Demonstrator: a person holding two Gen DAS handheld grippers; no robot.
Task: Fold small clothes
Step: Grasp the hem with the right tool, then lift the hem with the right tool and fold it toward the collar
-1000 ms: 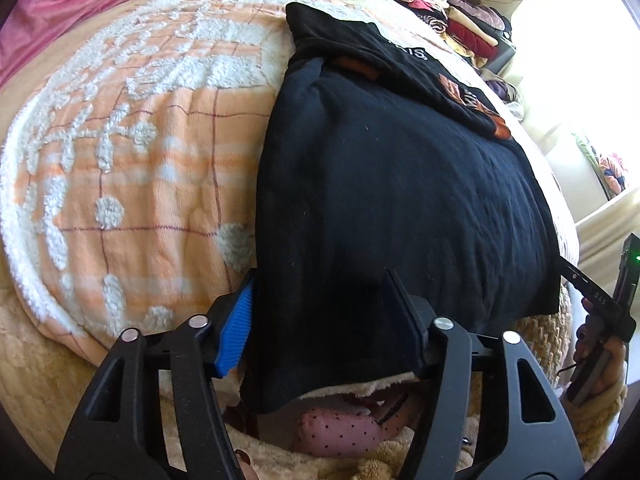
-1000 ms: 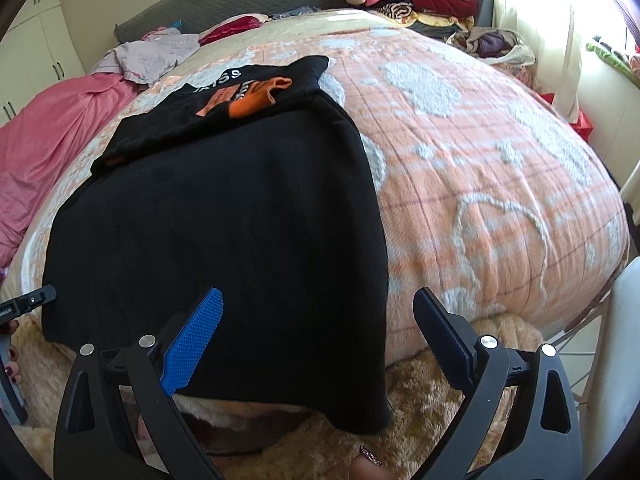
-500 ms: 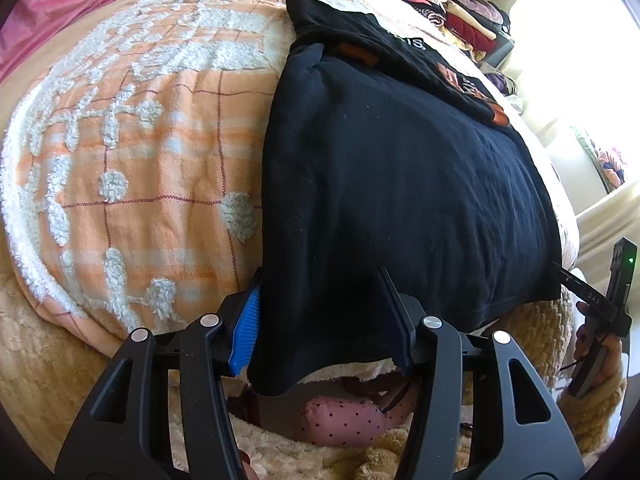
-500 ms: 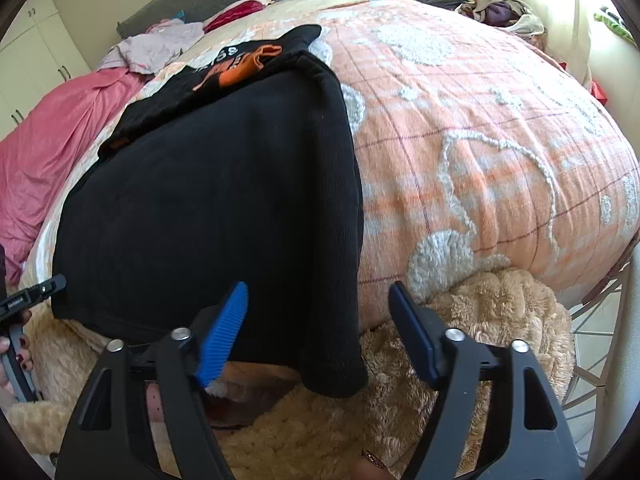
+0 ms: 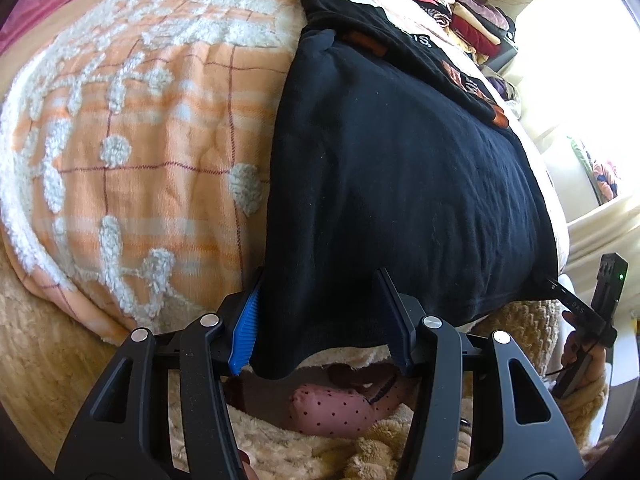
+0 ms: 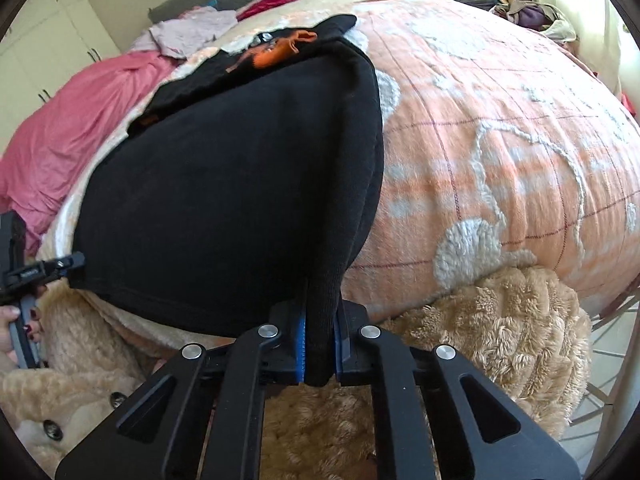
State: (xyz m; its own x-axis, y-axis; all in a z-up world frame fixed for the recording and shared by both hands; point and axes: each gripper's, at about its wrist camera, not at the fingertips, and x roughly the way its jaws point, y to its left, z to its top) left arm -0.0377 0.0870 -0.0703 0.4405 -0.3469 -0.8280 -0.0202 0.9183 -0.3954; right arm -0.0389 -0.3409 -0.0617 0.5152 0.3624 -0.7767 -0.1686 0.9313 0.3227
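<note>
A black garment (image 5: 400,184) with orange print at its far end lies flat on an orange and white bedspread (image 5: 132,148), its near hem hanging over the bed's edge. My left gripper (image 5: 320,316) is open, its jaws straddling the garment's near left corner. My right gripper (image 6: 320,344) is shut on the garment's (image 6: 240,184) near right corner, the cloth pinched between the blue pads. The right gripper also shows at the far right of the left wrist view (image 5: 592,304), and the left gripper at the left edge of the right wrist view (image 6: 40,272).
A fluffy beige blanket (image 6: 500,320) hangs below the bed's edge. A pink blanket (image 6: 68,132) lies at the left of the bed. Stacked folded clothes (image 5: 452,4) sit at the bed's far end. A pink dotted slipper (image 5: 332,404) shows below.
My right gripper moved in and closed on the garment's near right corner. My left gripper crept forward around the near left corner and stays open.
</note>
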